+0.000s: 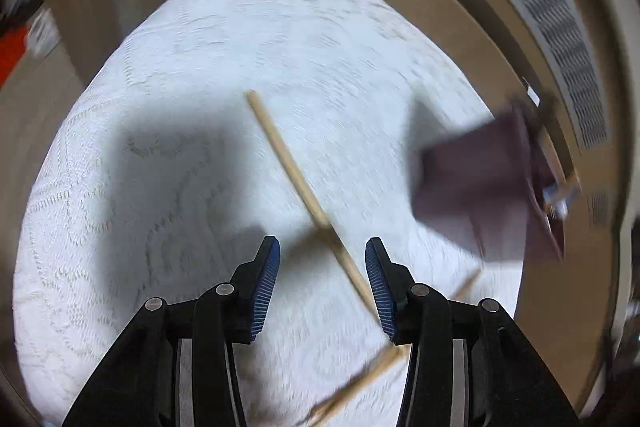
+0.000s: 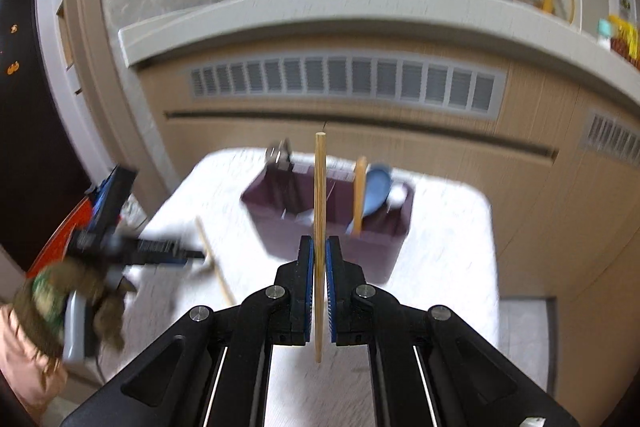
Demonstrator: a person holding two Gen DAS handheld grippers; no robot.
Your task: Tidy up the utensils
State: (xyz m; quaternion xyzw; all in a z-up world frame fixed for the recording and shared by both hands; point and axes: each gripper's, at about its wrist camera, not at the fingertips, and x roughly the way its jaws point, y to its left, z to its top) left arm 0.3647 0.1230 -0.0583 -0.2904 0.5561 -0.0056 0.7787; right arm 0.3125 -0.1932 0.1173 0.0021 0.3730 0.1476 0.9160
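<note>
Several utensils already stand in the purple organizer box point(image 2: 328, 219) at centre frame of the right wrist view: a blue spoon point(image 2: 378, 189), a wooden stick point(image 2: 359, 195) beside it, and dark-handled pieces point(image 2: 282, 157) at the box's left end, too blurred to name.

Item in hand: one wooden chopstick point(image 2: 319, 227), held upright, pinched between the pressed-together pads of the right gripper point(image 2: 319, 267), well short of the box and above the white-clothed tabletop point(image 2: 448, 227).

Items outstanding: one chopstick point(image 1: 296, 175) lying diagonally on the cloth, centre of the left wrist view; further wooden sticks point(image 1: 360, 383) at lower centre, blurred, count uncertain.

Left gripper point(image 1: 322, 279): fingers spread wide, empty, hovering over the lying chopstick, whose near end runs beside the right-hand pad; contact cannot be told.

Status, judged: partly done; the held chopstick awaits placing and the loose sticks await collection.
</note>
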